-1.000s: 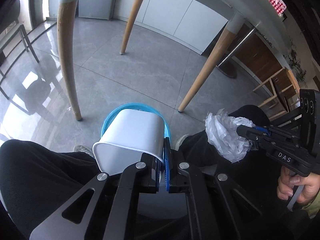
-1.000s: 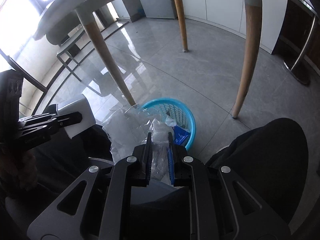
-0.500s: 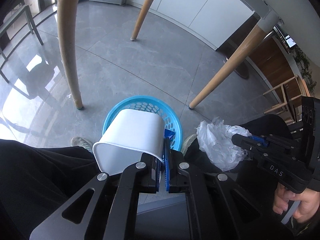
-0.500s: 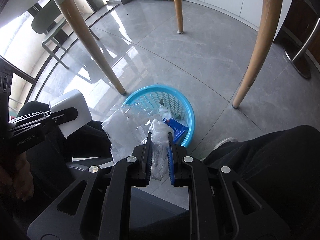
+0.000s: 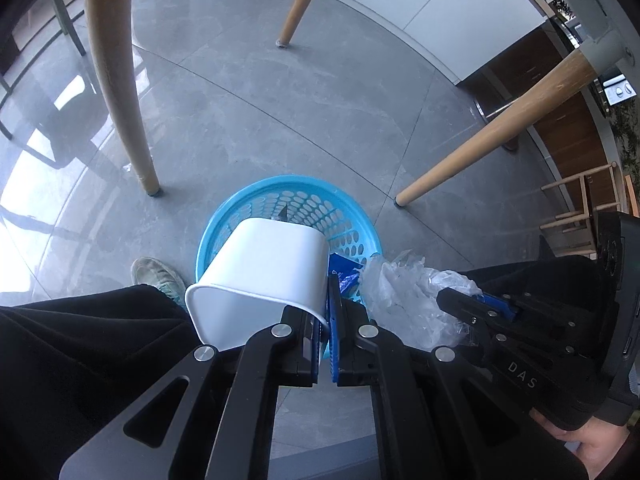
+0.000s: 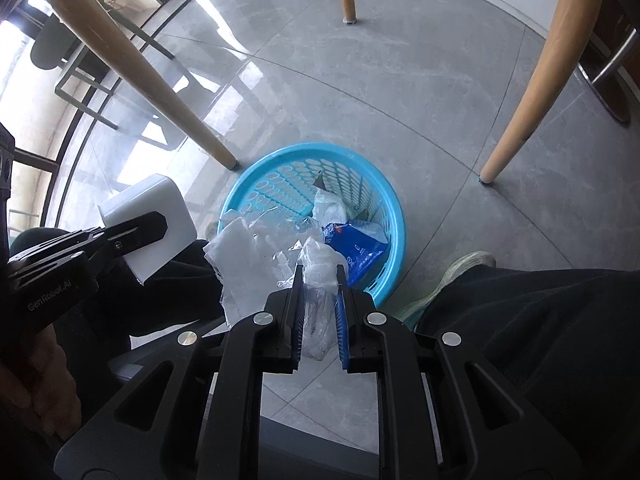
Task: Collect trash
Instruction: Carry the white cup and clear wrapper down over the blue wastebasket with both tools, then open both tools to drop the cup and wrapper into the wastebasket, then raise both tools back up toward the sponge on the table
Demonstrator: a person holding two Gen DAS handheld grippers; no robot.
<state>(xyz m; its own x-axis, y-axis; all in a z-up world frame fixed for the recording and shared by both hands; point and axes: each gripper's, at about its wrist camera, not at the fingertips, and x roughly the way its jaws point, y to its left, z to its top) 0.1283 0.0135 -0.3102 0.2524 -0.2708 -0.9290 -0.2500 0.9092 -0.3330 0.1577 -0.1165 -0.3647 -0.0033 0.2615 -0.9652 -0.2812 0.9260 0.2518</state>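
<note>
Left wrist view: the left tongs (image 5: 325, 312) are clamped shut on the rim wall of a white plastic tub (image 5: 260, 276), which tilts with its open mouth toward the camera. Compared with a second ago, the blue perforated basket (image 5: 360, 216) looks larger and more of its far rim shows beyond the tub; both tongs have come down toward it. The tub now hangs over the basket's near left part. The right tongs (image 5: 460, 304), at the right of this view, pinch a crumpled clear plastic bag (image 5: 404, 296) that now sits at the basket's near right rim, where earlier it was held over the dark trouser leg.

Right wrist view: the right tongs (image 6: 319, 276) are closed on the clear plastic bag (image 6: 256, 256), the wad bulging out to the left and above the basket's near edge. Inside the basket (image 6: 392, 216) lie a blue wrapper (image 6: 360, 246) and a white crumpled piece (image 6: 330, 206). The left tongs (image 6: 158, 222) hold the tub (image 6: 152, 216) just left of the basket.

Two wooden table legs (image 6: 132, 68) (image 6: 528, 92) stand on the grey tiled floor (image 6: 360, 100) just beyond the basket, one each side. The person's dark-trousered legs (image 6: 540, 320) and shoes (image 5: 154, 274) flank its near side. The basket mouth below both loads is open.
</note>
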